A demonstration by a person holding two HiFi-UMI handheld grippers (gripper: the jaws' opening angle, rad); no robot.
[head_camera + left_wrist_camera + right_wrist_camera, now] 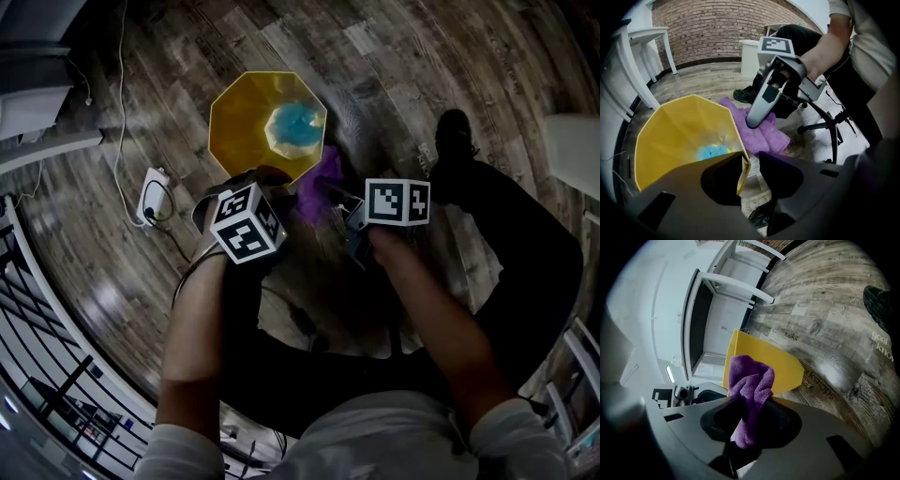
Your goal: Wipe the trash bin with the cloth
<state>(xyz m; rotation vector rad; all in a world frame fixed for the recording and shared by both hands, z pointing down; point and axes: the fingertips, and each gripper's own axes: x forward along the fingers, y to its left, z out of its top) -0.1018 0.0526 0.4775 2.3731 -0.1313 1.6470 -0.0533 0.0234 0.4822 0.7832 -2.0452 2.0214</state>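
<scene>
A yellow, many-sided trash bin point(246, 122) stands open on the wooden floor, with something blue point(293, 127) at its bottom. My left gripper point(261, 180) points steeply down at the bin's near rim. In the left gripper view that rim point(743, 164) runs between the jaws with a gap beside it, and the left gripper point(751, 157) is open. My right gripper point(752, 401) is shut on a bunched purple cloth point(750, 378). The cloth point(314, 187) hangs against the outside of the bin's wall point(785, 366), to the right of my left gripper.
A white power adapter with cables point(153, 197) lies on the floor left of the bin. The person's black shoe point(455, 131) rests to the right. White furniture point(642, 42) and a black chair base point(832, 129) stand nearby, and a railing point(37, 319) runs at lower left.
</scene>
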